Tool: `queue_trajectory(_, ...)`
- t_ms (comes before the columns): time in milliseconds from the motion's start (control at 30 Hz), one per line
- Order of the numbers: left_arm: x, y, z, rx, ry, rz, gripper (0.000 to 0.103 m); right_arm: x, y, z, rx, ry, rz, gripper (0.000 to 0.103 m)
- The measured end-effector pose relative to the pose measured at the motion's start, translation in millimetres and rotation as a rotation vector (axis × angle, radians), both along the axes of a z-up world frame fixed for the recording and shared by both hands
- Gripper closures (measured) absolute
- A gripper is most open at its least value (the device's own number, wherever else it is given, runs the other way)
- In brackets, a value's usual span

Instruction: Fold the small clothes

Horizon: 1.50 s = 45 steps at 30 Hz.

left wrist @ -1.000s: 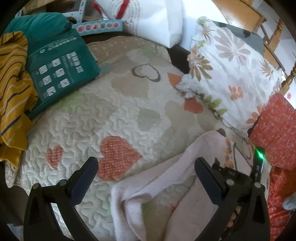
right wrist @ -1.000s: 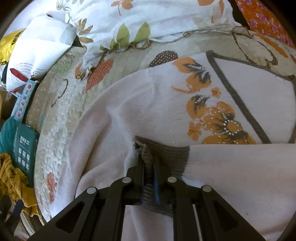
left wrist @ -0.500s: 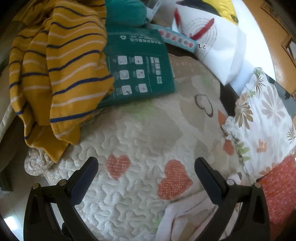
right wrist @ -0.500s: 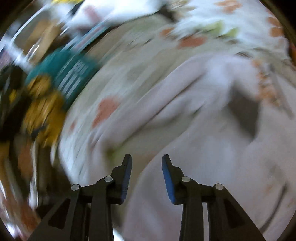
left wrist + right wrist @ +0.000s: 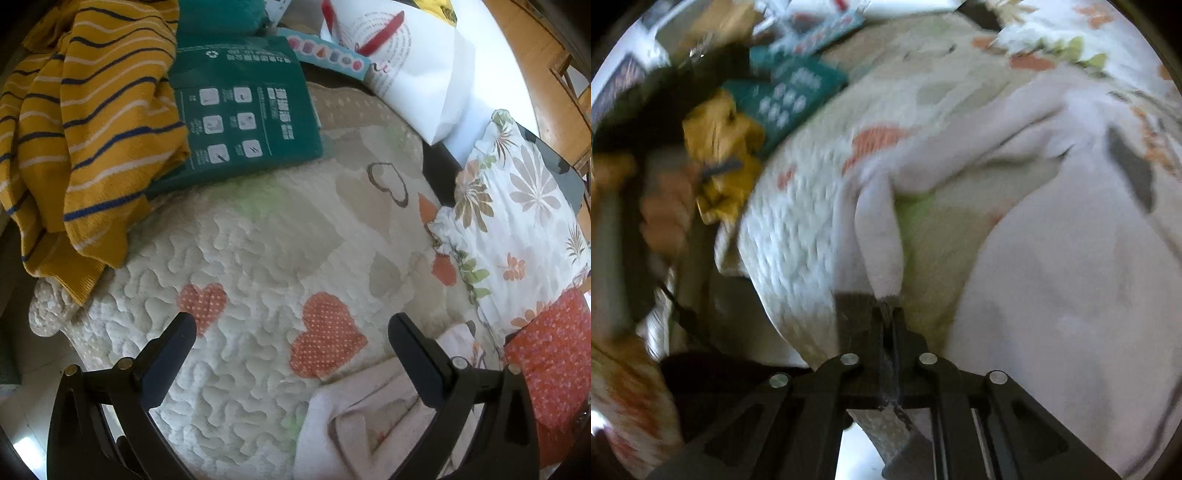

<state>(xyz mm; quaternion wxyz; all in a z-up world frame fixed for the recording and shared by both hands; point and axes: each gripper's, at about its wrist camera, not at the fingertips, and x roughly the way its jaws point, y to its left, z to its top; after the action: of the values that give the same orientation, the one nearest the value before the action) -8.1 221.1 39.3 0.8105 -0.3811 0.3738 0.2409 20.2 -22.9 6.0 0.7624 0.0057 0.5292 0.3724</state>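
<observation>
A pale pink sweater (image 5: 1052, 258) with an orange flower print lies spread on the heart-patterned quilt (image 5: 258, 258). Its sleeve (image 5: 879, 229) runs toward the quilt's near edge and ends in a grey ribbed cuff (image 5: 857, 306). My right gripper (image 5: 888, 317) has its jaws closing tight on that cuff, with the knit pinched between the pads. In the left wrist view only a corner of the sweater (image 5: 369, 417) shows at the bottom right. My left gripper (image 5: 291, 332) hangs open over bare quilt, with nothing between its fingers.
A yellow striped sweater (image 5: 85, 122) is heaped at the quilt's far left, beside a green printed package (image 5: 240, 122). A white bag (image 5: 417, 74) lies at the back. A floral pillow (image 5: 517, 221) and red dotted fabric (image 5: 550, 362) lie on the right.
My right gripper let go of a grey edge on the sweater's body, opened, swung left and shut on the sleeve cuff. My left gripper swung left, off the sweater.
</observation>
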Motion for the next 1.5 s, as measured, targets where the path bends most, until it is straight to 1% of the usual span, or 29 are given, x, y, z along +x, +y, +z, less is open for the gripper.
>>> queue_trajectory(100,8,-12,-1,0.001,0.006,-0.026,0.000,20,-51,43,0.071,-0.024,-0.101,0.098)
queue_trajectory(167,16,-23,-2,0.000,0.014,-0.060,0.000,35,-101,70,0.114,-0.035,-0.192,0.098)
queue_trajectory(233,27,-39,-2,0.013,0.027,-0.109,0.000,46,-149,86,0.120,-0.054,-0.291,0.098)
queue_trajectory(300,38,-59,-2,0.030,0.040,-0.169,0.000,54,-201,93,0.097,-0.068,-0.404,0.098)
queue_trajectory(333,43,-67,-2,0.033,0.045,-0.193,0.000,59,-236,91,0.079,-0.058,-0.481,0.098)
queue_trajectory(367,48,-77,-2,0.038,0.052,-0.219,0.000,62,-253,89,0.073,-0.047,-0.522,0.098)
queue_trajectory(400,55,-89,-2,0.045,0.060,-0.252,0.000,65,-288,81,0.052,-0.027,-0.606,0.098)
queue_trajectory(467,62,-102,-2,0.057,0.068,-0.287,0.000,70,-337,65,-0.006,0.004,-0.725,0.098)
queue_trajectory(500,67,-111,-2,0.063,0.072,-0.308,0.000,73,-354,56,-0.039,0.023,-0.765,0.098)
queue_trajectory(533,70,-117,-2,0.065,0.076,-0.321,0.000,76,-375,41,-0.109,0.052,-0.818,0.098)
queue_trajectory(600,78,-132,-4,0.070,0.086,-0.348,0.000,79,-401,25,-0.223,0.089,-0.900,0.095)
queue_trajectory(633,81,-137,-5,0.072,0.091,-0.357,0.000,78,-403,22,-0.224,0.094,-0.907,0.094)
queue_trajectory(667,84,-141,-6,0.073,0.094,-0.363,0.000,76,-401,24,-0.205,0.076,-0.890,0.094)
queue_trajectory(733,91,-153,-10,0.086,0.109,-0.386,0.000,77,-383,35,-0.234,0.001,-0.849,0.088)
queue_trajectory(800,97,-160,-15,0.089,0.124,-0.402,0.000,84,-351,44,-0.265,-0.081,-0.770,0.069)
queue_trajectory(867,101,-165,-17,0.091,0.134,-0.409,0.000,98,-315,50,-0.268,-0.139,-0.675,0.067)
queue_trajectory(900,103,-168,-18,0.097,0.138,-0.412,0.000,109,-288,51,-0.268,-0.163,-0.609,0.066)
queue_trajectory(967,105,-170,-18,0.100,0.140,-0.415,0.000,125,-253,49,-0.259,-0.175,-0.537,0.066)
queue_trajectory(1067,107,-166,-15,0.104,0.133,-0.406,0.000,148,-190,35,-0.227,-0.161,-0.403,0.064)
queue_trajectory(1100,107,-163,-12,0.109,0.129,-0.395,0.000,155,-169,30,-0.222,-0.153,-0.359,0.059)
queue_trajectory(1167,106,-154,-9,0.116,0.124,-0.367,0.000,167,-127,17,-0.214,-0.137,-0.287,0.053)
queue_trajectory(1233,103,-143,-7,0.111,0.123,-0.338,0.000,175,-96,6,-0.212,-0.120,-0.249,0.051)
queue_trajectory(1267,100,-136,-8,0.102,0.124,-0.324,0.000,180,-85,0,-0.222,-0.114,-0.239,0.046)
queue_trajectory(1300,99,-132,-8,0.097,0.127,-0.317,0.000,186,-71,-7,-0.259,-0.116,-0.239,0.044)
queue_trajectory(1367,95,-123,-11,0.091,0.136,-0.302,0.000,196,-54,-23,-0.402,-0.148,-0.268,0.044)
queue_trajectory(1400,93,-120,-11,0.089,0.139,-0.299,0.000,201,-50,-32,-0.443,-0.151,-0.276,0.063)
queue_trajectory(1433,92,-117,-12,0.086,0.141,-0.296,0.000,202,-52,-35,-0.438,-0.149,-0.290,0.073)
queue_trajectory(1467,90,-114,-12,0.083,0.142,-0.294,0.000,203,-55,-33,-0.407,-0.152,-0.307,0.078)
queue_trajectory(1500,87,-111,-12,0.081,0.139,-0.290,0.000,202,-59,-30,-0.369,-0.147,-0.318,0.089)
